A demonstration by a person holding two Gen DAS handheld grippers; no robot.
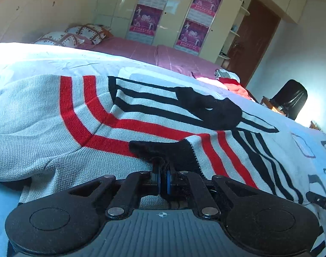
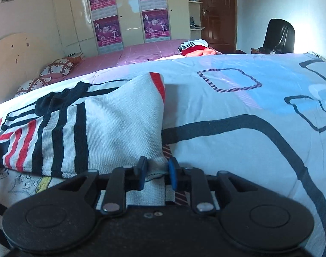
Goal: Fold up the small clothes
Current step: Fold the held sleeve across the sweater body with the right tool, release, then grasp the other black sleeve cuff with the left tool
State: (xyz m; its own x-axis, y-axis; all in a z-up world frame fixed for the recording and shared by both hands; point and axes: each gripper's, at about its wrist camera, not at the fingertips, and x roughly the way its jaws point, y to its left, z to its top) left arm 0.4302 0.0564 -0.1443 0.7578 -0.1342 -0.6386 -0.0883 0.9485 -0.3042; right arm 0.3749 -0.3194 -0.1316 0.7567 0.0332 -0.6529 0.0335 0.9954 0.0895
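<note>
In the left wrist view my left claw (image 1: 163, 181) sits at the bottom centre of the frame, and its blue pads are pressed nearly together on a black cuff (image 1: 165, 152) of the striped knit sweater (image 1: 45, 115). The sweater lies spread over the patterned bedsheet (image 2: 237, 111), filling the middle of this frame, with its red and black bands running to the right and the black collar in the centre right. In the right wrist view my right claw (image 2: 156, 172) is at the bottom centre; its fingers (image 2: 172, 171) stand a little apart with a grey edge of the sweater between them, so I judge it is gripping that thick hem, but the hold looks looser than on the left. The cloth rises from this claw towards the upper left of the frame, like a lifted flap. I think the step in hand is to carry a sleeve or a side panel over the body. To do it well I should move both claws together at the same height, so that the fold line stays straight, and lay the flap down flat before I release. The knit is soft and heavy, so it can slip or sag; I should check the right grip first. A pile of other clothes (image 2: 195, 49) waits in the upper centre.
</note>
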